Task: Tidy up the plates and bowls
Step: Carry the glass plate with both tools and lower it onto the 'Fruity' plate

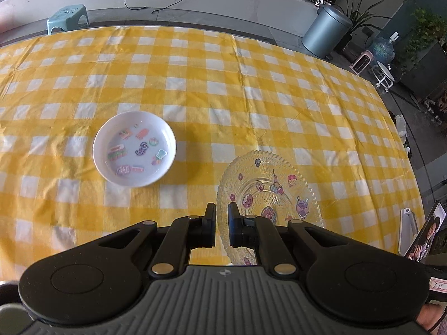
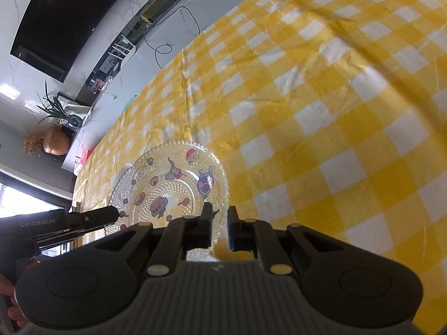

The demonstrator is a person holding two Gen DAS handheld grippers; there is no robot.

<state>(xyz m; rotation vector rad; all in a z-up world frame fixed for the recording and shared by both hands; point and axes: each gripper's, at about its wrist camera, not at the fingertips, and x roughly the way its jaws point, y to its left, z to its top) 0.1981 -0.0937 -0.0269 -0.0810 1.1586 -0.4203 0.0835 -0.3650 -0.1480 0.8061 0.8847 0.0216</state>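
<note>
A clear glass plate (image 1: 269, 192) with cartoon stickers lies on the yellow checked tablecloth (image 1: 195, 83). My left gripper (image 1: 222, 209) is nearly shut, its fingers straddling the plate's left rim. A white bowl (image 1: 134, 148) with stickers sits to the left, apart from the plate. In the right wrist view the same glass plate (image 2: 167, 184) appears, and my right gripper (image 2: 220, 212) has its narrow jaws around the plate's near rim. The left gripper's finger (image 2: 92, 217) reaches the plate's opposite edge.
The table's far edge meets a grey floor with a teal stool (image 1: 68, 18) and a metal bin (image 1: 325, 32). A phone on a stand (image 1: 427, 231) stands at the table's right edge. A TV (image 2: 64, 14) hangs on the wall.
</note>
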